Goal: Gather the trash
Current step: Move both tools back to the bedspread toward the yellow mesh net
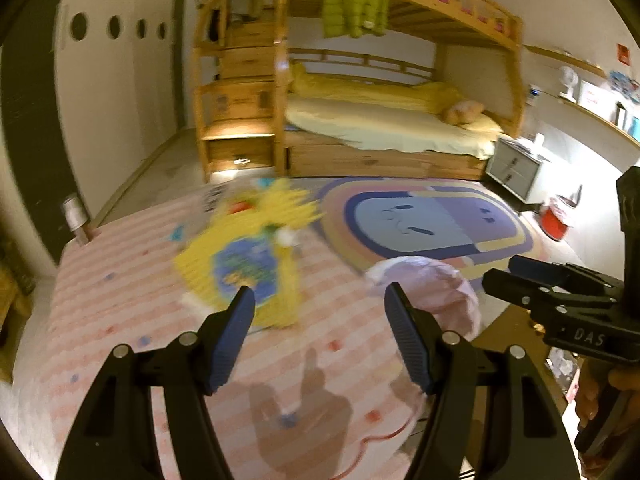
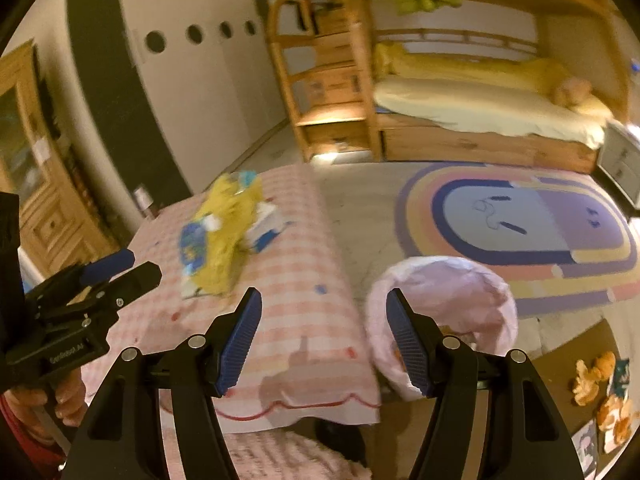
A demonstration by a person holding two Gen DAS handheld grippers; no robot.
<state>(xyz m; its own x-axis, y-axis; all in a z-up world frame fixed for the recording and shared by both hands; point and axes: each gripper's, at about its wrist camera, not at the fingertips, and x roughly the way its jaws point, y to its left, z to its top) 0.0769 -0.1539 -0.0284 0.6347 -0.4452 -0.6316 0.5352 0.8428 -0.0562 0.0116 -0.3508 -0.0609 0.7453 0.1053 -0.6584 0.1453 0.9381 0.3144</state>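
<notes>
Both my grippers spread wide, holding nothing.
Yellow wrappers (image 2: 218, 236) lie on the pink tablecloth (image 2: 304, 280), long axis running away from my left gripper (image 1: 320, 340) and right gripper (image 2: 324, 344); blurred.

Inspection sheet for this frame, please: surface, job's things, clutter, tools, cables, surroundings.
Surface: table under a pink checked cloth.
Job's things: yellow wrappers heaped on the cloth, blurred; pink-lined bin on the floor beside the table.
Clutter: orange scraps on the floor at right.
Tools: left tool open, empty; right tool open, empty.
Cables: nothing seen.
Surroundings: wooden bunk bed, green jacket, rug.
</notes>
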